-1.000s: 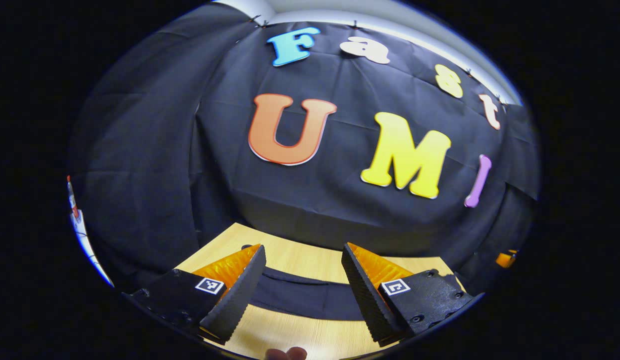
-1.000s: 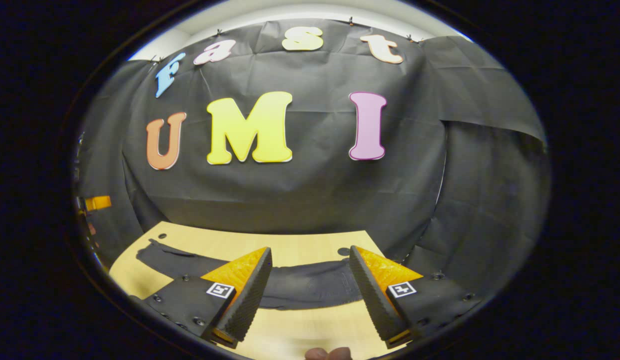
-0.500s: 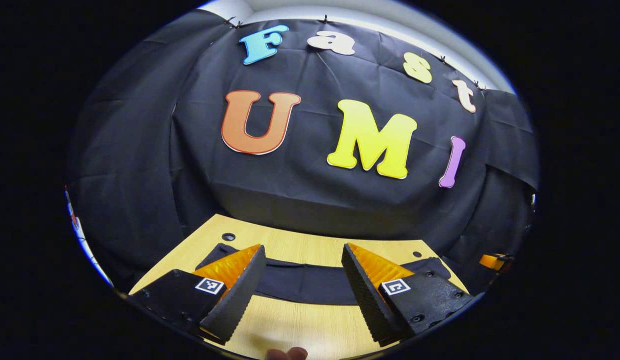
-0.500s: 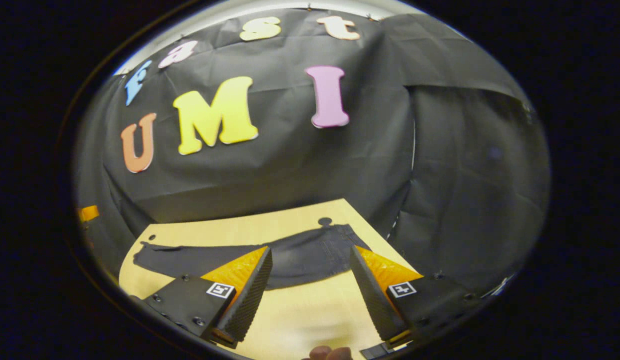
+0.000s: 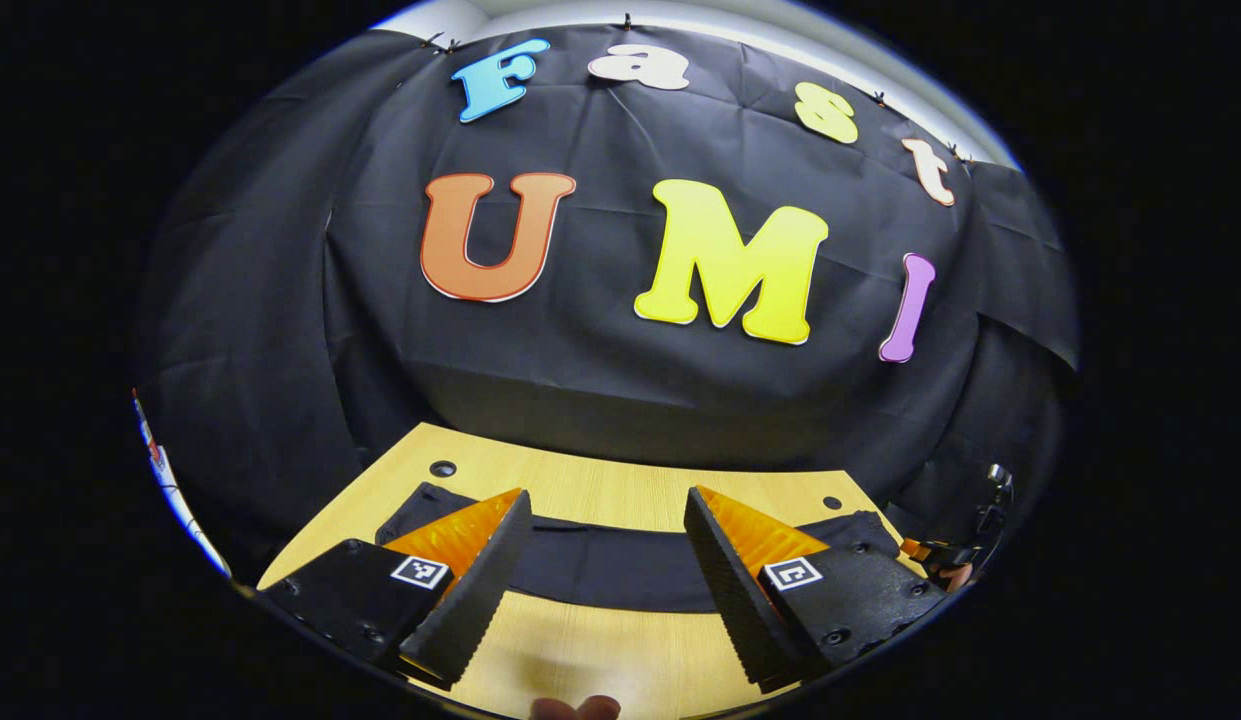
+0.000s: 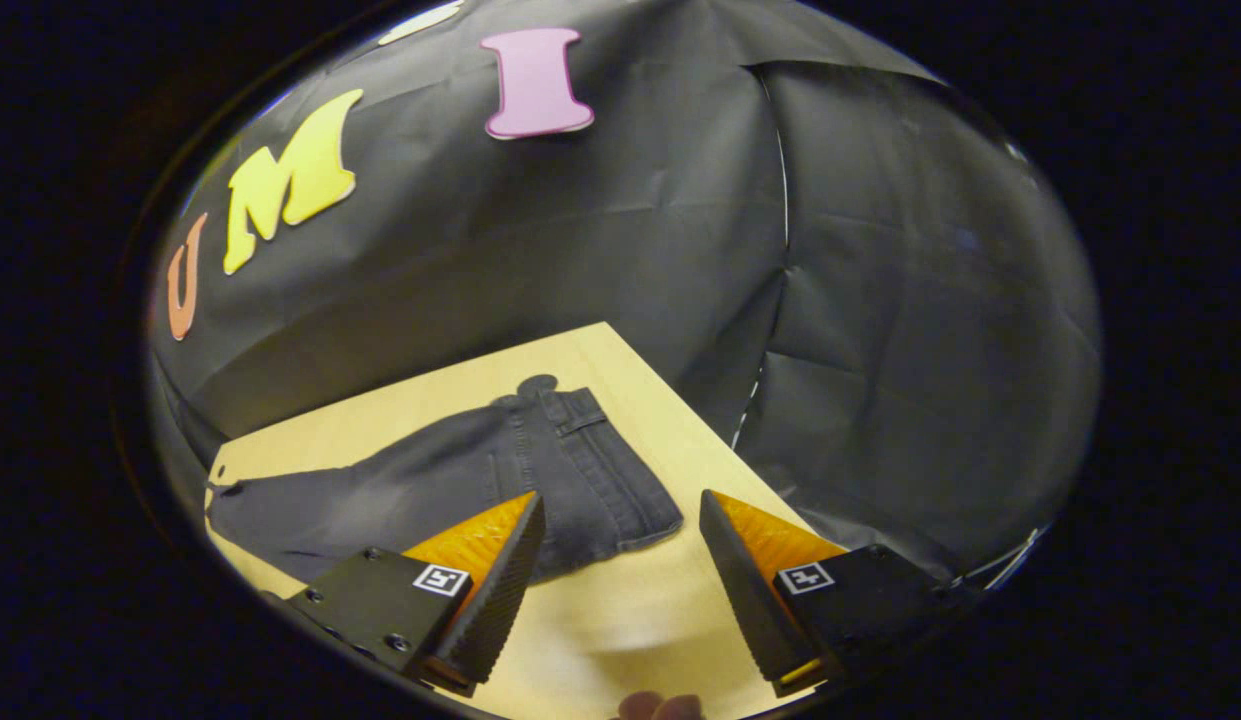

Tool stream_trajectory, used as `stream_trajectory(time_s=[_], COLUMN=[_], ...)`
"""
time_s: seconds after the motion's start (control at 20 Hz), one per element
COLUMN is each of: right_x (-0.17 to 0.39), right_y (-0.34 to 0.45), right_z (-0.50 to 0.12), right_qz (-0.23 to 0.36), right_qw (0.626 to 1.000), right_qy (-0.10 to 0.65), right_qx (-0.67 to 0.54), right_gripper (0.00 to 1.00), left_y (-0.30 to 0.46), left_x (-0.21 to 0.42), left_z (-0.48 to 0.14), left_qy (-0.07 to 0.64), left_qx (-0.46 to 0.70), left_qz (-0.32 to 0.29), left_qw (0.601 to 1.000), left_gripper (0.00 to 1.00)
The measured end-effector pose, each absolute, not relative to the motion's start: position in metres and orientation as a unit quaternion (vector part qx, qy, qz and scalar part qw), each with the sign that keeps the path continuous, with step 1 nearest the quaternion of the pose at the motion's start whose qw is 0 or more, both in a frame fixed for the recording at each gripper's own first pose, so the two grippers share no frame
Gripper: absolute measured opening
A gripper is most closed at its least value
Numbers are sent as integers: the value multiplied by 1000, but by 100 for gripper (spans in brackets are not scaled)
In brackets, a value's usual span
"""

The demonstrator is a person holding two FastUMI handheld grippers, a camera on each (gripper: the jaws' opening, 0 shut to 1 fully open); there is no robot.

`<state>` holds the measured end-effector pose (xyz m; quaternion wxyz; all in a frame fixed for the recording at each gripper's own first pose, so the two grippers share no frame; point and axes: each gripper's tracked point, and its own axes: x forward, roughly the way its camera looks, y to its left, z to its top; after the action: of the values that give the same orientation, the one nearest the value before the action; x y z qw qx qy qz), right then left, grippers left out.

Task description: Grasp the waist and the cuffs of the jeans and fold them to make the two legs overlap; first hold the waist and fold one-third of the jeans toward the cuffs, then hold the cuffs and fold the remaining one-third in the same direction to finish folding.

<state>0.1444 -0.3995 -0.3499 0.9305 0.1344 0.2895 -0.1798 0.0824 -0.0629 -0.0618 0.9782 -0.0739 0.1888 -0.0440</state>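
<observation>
Two grippers are hanging above the table (image 5: 620,480), each with its jaws spread wide and nothing between them or against them.

Left gripper view: the left gripper (image 5: 605,580) is pointing at the jeans (image 5: 620,570), which are lying flat as a dark band running from 9 o'clock to 3 o'clock just past the fingertips. The cuff end is lying toward 10 o'clock near a hole in the table; the far end is reaching 3 o'clock. The other gripper, a small shape, is showing at the 3 o'clock edge.

Right gripper view: the right gripper (image 6: 620,590) is facing the waist (image 6: 605,470) of the jeans (image 6: 430,480). The waistband is lying at 12 o'clock from the fingertips, close by but not touching. The legs are trailing away toward 9 o'clock.

Judgement: the long axis is running across both grippers, side to side. The right gripper is the nearer one to the waist and the left one to the cuffs. The first fold is not yet begun, and each gripper needs to descend onto its own end.
</observation>
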Motion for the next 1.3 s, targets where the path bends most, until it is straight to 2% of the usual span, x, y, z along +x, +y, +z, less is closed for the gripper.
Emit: stream_trajectory(time_s=[0.2,0.4,0.45,0.5,0.55,0.65,0.7,0.75,0.8,0.95,1.0,1.05,1.1,1.15,1.2,1.25,1.3], right_x=[168,171,168,170,169,169,167,166,165,161,159,150,149,145,145,145,146], right_y=[-405,-397,-399,-396,-387,-385,-383,-383,-380,-370,-362,-356,-348,-332,-316,-297,-275], right_z=[-392,-398,-402,-401,-403,-398,-395,-386,-377,-338,-321,-300,-281,-258,-234,-213,-191], right_qz=[-168,-157,-156,-146,-137,-157,-164,-172,-173,-169,-167,-165,-162,-157,-150,-142,-130], right_qw=[922,918,917,918,913,905,900,901,904,911,913,919,925,931,938,944,950], right_qy=[317,316,323,323,334,340,347,344,340,320,312,300,289,277,265,254,244], right_qx=[147,180,174,177,190,203,204,202,194,199,201,197,188,177,166,154,142], right_gripper=[96,94,83,82,69,43,27,22,14,14,10,10,14,10,10,14,14], left_y=[-64,-60,-58,-57,-55,-49,-46,-41,-34,-14,-9,-2,6,13,21,30,39], left_x=[85,84,84,83,83,81,79,77,75,69,68,65,64,62,60,57,56], left_z=[-64,-69,-72,-75,-77,-78,-77,-77,-76,-76,-77,-78,-78,-79,-79,-80,-81], left_qy=[200,207,211,215,218,218,219,217,213,207,205,203,199,195,192,189,185], left_qx=[-53,-63,-72,-79,-86,-94,-96,-97,-98,-111,-117,-121,-123,-123,-123,-119,-115], left_qz=[-33,-21,-19,-15,-12,-7,-5,-2,1,9,11,13,15,16,16,17,17], left_qw=[978,976,975,973,972,971,971,971,972,972,972,972,972,973,974,975,976], left_gripper=[98,98,99,98,99,99,99,99,99,99,99,99,99,99,98,98,98])
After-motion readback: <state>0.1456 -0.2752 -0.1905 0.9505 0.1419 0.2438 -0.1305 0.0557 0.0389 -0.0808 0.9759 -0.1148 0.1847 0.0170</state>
